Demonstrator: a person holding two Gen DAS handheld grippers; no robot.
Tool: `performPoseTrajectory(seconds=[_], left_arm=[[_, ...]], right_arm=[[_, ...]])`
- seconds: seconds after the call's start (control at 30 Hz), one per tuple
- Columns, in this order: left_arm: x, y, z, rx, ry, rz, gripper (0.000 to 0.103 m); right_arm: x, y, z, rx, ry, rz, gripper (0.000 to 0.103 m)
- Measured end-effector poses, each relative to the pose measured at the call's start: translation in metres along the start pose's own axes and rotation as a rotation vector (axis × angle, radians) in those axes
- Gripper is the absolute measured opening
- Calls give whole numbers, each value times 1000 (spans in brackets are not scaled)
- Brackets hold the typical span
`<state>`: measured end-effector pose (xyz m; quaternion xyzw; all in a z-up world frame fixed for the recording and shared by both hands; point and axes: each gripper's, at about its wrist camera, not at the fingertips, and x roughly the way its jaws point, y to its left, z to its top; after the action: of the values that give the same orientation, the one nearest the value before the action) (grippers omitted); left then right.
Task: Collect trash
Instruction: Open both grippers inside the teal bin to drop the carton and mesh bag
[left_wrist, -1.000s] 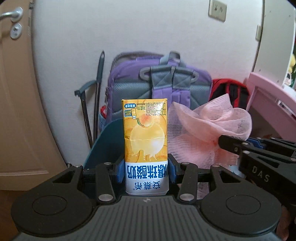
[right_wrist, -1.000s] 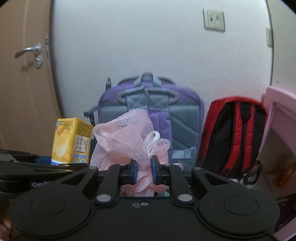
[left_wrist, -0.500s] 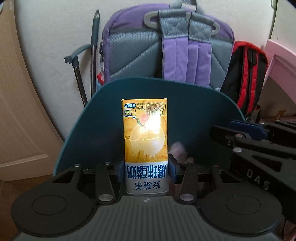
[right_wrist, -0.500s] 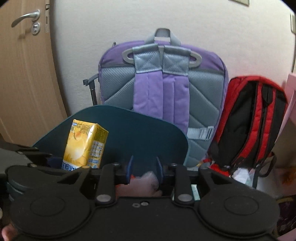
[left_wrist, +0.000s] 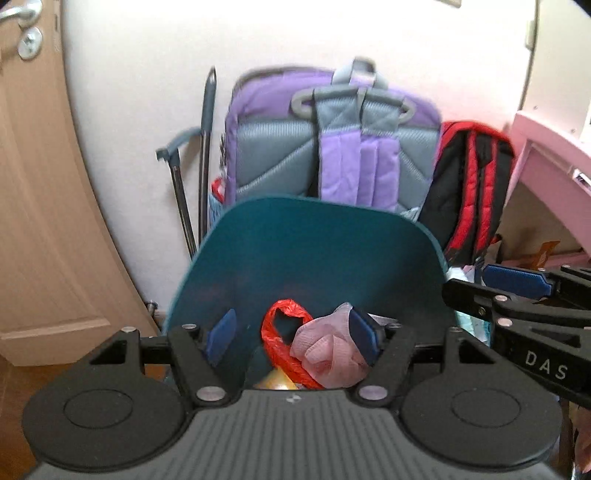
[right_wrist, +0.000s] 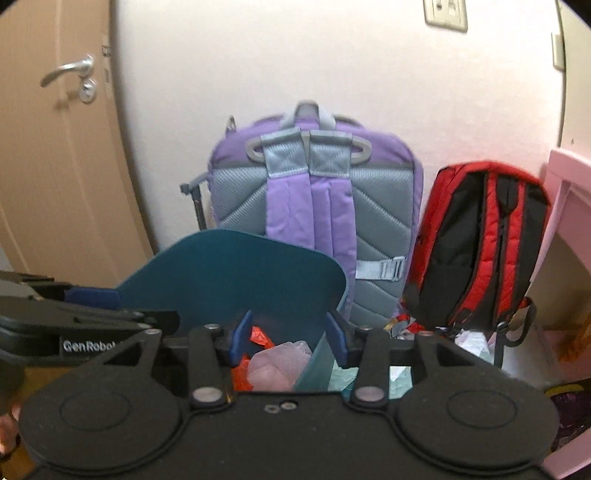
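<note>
Both grippers hung over the open teal bin (left_wrist: 314, 251), which stood against the wall in front of a purple backpack (left_wrist: 332, 140) and a red-and-black backpack (right_wrist: 480, 236).

Left gripper (left_wrist: 293, 334): jaws opening, blue pads well apart, nothing pressed between them. Inside the bin, below the fingers, lay a red plastic bag (left_wrist: 284, 339) and a crumpled pink mesh wrap (left_wrist: 328, 350) near the right pad; whether it touched that pad could not be told. A yellow scrap, probably the drink carton (left_wrist: 275, 380), showed low at the bin's near edge.

Right gripper (right_wrist: 288, 338): jaws opening, empty, straddling the bin's right wall. Pink mesh and red bag visible beneath it, inside the bin's right corner.

A wooden door (right_wrist: 55, 166) stood at left.
</note>
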<state>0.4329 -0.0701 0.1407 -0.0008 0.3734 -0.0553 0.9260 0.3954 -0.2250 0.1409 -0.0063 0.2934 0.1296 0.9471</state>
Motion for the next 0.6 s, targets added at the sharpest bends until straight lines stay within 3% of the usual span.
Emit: performPoseTrajectory(seconds=[0.33,0.43,0.6], left_arm=[[-112,-10,-20,14,-78,-33,68],[-143,-13,-35,20,-97,-40,80],[-188,-16,-68,42,-117,-71,81]], right_arm=[[-112,21,-9,-30,-94,30,50],[-143,26,-17,-23,-110,38,53],[-191,32,-40,-50,-129,45,54]])
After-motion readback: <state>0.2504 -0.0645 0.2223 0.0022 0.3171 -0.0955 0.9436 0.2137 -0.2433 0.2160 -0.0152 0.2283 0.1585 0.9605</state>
